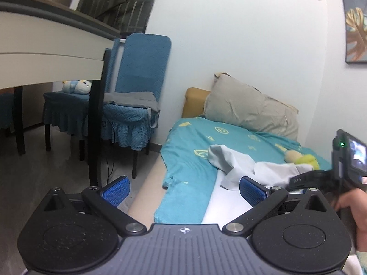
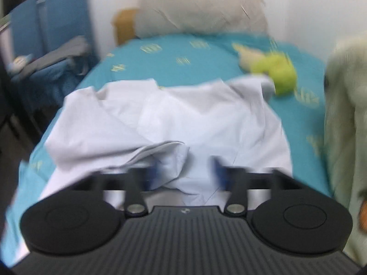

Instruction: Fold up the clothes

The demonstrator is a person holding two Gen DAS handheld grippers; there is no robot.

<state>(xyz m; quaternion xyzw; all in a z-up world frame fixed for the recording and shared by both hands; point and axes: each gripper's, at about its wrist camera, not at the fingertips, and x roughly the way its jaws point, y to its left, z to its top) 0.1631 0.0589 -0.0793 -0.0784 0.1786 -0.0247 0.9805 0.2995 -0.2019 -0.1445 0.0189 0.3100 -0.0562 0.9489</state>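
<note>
Lying crumpled on the teal bedsheet (image 2: 206, 68): a white shirt (image 2: 183, 119).

I count one white shirt (image 2: 174, 114) at the centre of my right view, one grey pillow (image 1: 250, 110) and one yellow-green plush toy (image 1: 302, 159) at right. Upper left I see two blue-covered chairs (image 1: 140, 73), one table (image 1: 45, 45), and one framed picture (image 1: 355, 23) at upper right.

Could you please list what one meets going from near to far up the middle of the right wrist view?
Right claw → crumpled white shirt → teal bedsheet → beige pillow against the white wall.
</note>
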